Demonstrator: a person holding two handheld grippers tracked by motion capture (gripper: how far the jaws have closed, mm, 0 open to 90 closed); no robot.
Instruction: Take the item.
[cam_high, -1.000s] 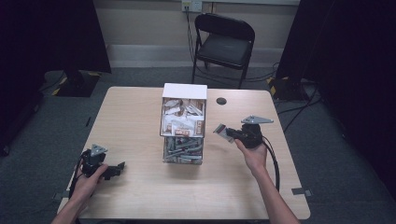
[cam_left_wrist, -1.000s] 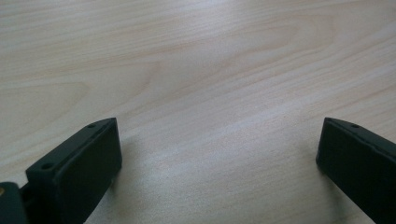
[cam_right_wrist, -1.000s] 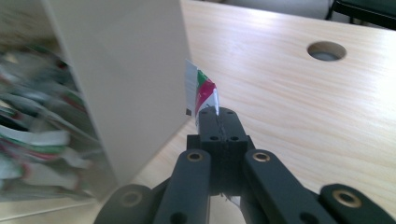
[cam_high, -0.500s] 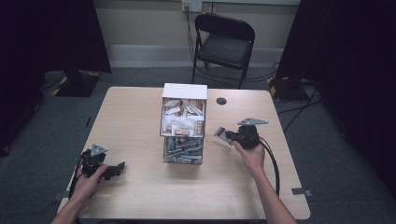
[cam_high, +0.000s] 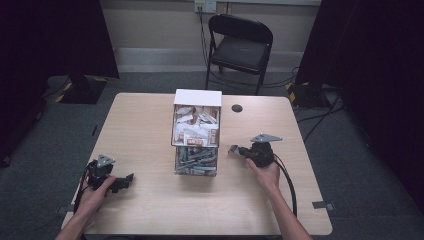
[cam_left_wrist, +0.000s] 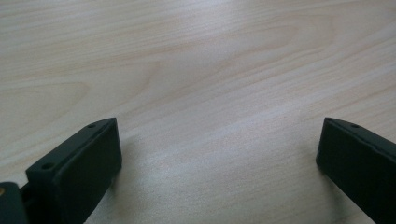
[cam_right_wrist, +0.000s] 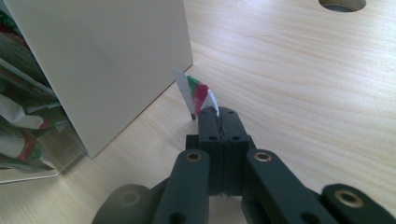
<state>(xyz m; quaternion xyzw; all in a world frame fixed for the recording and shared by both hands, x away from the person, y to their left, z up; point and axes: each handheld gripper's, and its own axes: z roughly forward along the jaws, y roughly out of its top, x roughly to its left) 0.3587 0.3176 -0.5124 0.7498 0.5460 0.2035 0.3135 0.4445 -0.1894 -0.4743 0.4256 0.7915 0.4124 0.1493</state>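
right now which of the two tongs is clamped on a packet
The right tongs, shut on a small red, green and white packet; the left tongs stand wide open over bare table.

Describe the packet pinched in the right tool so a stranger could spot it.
On the wooden table, right of the dispenser box, the right tool grips a small packet. Unlike the packets in the box, it sticks out alone, white with green and red.

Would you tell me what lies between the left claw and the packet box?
Only bare table in the high view, from left claw to packet box.
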